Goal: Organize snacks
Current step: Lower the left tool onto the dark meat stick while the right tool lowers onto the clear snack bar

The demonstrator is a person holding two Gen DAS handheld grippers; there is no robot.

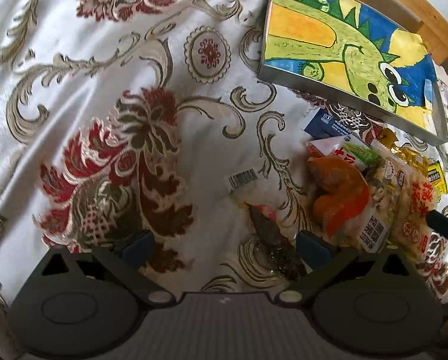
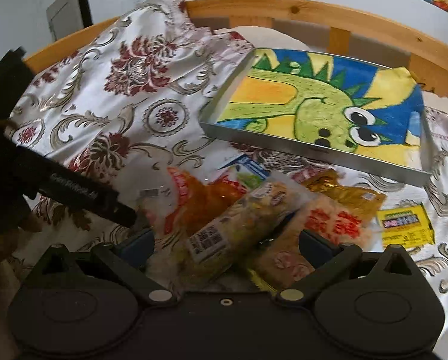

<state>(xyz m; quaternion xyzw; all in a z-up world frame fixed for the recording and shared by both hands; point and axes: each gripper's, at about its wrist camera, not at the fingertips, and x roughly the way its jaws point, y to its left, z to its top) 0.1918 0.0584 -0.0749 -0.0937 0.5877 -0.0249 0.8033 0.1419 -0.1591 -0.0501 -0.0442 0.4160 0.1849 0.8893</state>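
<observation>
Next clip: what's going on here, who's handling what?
A person works two handheld grippers over a heap of snack packets on a floral cloth. Both sets of jaws are open and hold nothing. The left gripper hovers by a clear packet with a dark snack. The right gripper sits over a pale packet with a barcode label. The metal tray, lined with a dinosaur drawing, holds no snacks yet.
</observation>
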